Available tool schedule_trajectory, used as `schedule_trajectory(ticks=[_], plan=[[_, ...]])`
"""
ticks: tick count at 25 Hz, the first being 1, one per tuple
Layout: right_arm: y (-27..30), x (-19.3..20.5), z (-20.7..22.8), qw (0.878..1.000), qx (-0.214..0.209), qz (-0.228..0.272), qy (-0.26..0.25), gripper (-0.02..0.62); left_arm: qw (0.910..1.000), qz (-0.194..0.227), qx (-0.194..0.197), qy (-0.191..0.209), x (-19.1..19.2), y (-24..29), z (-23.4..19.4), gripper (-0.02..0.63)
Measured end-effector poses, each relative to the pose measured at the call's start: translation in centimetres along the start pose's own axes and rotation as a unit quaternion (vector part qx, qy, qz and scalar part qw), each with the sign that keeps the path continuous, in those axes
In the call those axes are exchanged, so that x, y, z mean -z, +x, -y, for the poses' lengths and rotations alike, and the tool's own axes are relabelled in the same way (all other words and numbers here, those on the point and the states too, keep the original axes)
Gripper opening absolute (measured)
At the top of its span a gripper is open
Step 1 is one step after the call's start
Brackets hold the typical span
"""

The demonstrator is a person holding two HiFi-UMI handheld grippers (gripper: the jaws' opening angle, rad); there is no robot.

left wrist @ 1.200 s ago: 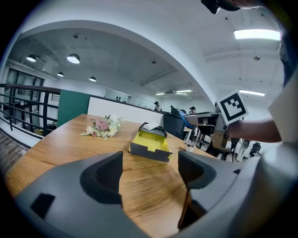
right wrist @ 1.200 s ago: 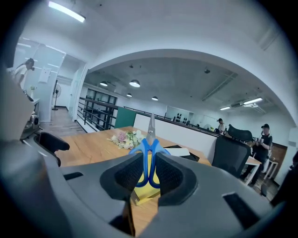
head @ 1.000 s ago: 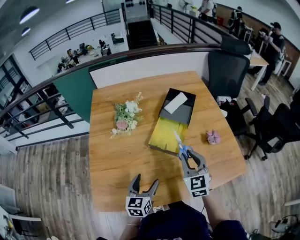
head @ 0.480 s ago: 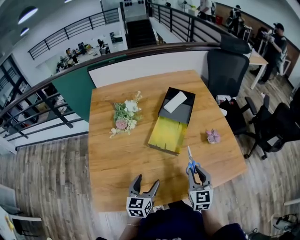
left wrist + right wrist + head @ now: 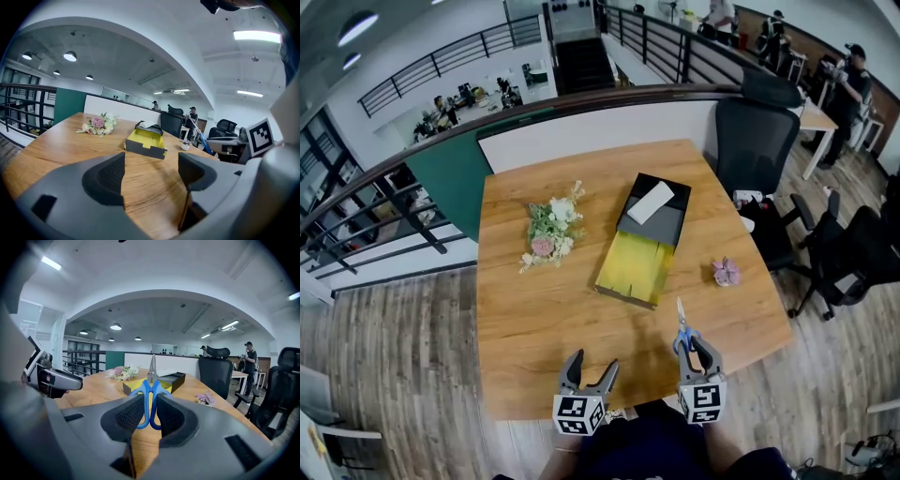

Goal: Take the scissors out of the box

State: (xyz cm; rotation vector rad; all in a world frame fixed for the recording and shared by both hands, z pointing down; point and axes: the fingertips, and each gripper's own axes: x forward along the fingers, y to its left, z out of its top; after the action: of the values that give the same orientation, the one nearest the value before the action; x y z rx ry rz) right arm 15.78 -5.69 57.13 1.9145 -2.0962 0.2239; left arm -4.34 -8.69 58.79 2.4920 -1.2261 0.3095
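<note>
Right gripper view | right claw point(image 5: 150, 409) nearly level | clamping scissors point(image 5: 151, 385)

wooden table point(image 5: 534, 309) | bouquet point(image 5: 551, 230) on it | pink flower point(image 5: 727, 273) near edge | black chair point(image 5: 755, 141)

Grey left tongs point(image 5: 592, 363), right tongs point(image 5: 689, 340), navy top point(image 5: 649, 446)

The box point(image 5: 633, 267) is seen steeply from above in the head view. Both gripper views are aimed at it, low.
</note>
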Motion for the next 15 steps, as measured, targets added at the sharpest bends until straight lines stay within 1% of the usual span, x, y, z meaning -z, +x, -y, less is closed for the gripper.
schedule_trajectory(ticks=[4, 6, 8, 15], plan=[[0.1, 0.3, -0.7, 1.0, -0.014, -0.003, 0.0, 0.098, 0.9999, 0.006, 0.011, -0.003, 0.0, 0.0, 0.8, 0.333], [0.3, 0.4, -0.9, 1.0, -0.019, -0.003, -0.001, 0.098, 0.9998, 0.007, 0.016, -0.004, 0.1, 0.0, 1.1, 0.302], [0.3, 0.1, -1.1, 1.0, -0.02, -0.002, -0.002, 0.098, 0.9998, 0.01, 0.014, -0.001, 0.0, -0.1, 1.1, 0.248], [0.5, -0.2, -1.3, 1.0, -0.028, -0.004, -0.009, 0.098, 0.9997, 0.025, -0.006, -0.002, -0.7, -0.7, 0.2, 0.009]])
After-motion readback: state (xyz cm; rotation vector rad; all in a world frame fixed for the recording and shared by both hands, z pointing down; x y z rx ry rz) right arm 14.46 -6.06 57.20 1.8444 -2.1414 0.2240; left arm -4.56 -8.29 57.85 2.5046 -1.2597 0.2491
